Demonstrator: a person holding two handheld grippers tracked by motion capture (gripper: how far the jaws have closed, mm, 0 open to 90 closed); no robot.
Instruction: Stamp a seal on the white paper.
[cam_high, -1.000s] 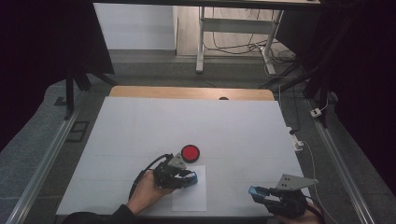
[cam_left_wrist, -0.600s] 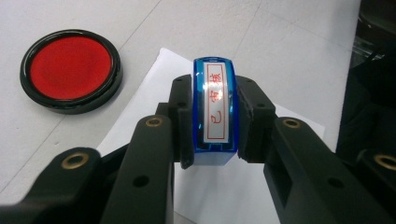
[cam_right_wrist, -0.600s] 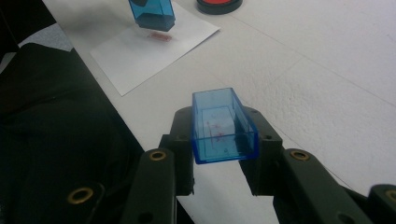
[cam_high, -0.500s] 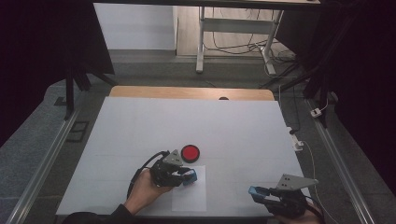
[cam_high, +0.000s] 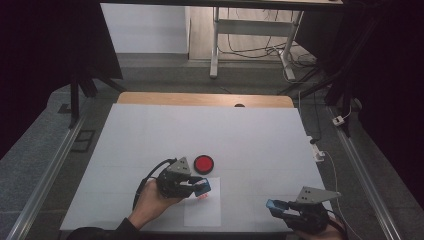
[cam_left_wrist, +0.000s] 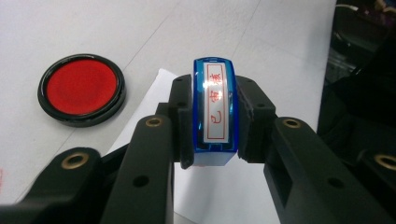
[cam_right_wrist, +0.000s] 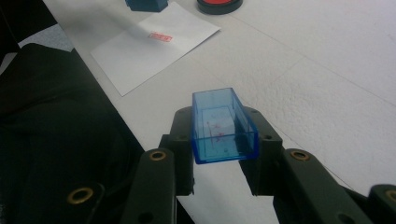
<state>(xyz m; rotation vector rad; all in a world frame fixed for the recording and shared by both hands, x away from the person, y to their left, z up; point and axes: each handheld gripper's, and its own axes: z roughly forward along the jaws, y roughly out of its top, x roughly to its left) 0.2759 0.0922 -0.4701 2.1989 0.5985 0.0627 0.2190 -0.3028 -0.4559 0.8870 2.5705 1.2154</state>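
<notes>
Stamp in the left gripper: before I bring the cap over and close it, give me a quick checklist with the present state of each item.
1. Stamp clamped in the left gripper: ok.
2. Cap held in the right gripper, open end facing away from it: ok.
3. Red imprint on the paper: ok, legibility cannot tell.
4. Stamp lifted off the paper: ok.
5. Ink pad lies apart from both grippers: ok.
6. Cap and stamp lined up: not ok, they are far apart.

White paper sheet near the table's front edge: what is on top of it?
A small red rectangular stamp print lies on the white paper sheet. The blue stamp in the left tool hangs above it and hides part of it.
</notes>
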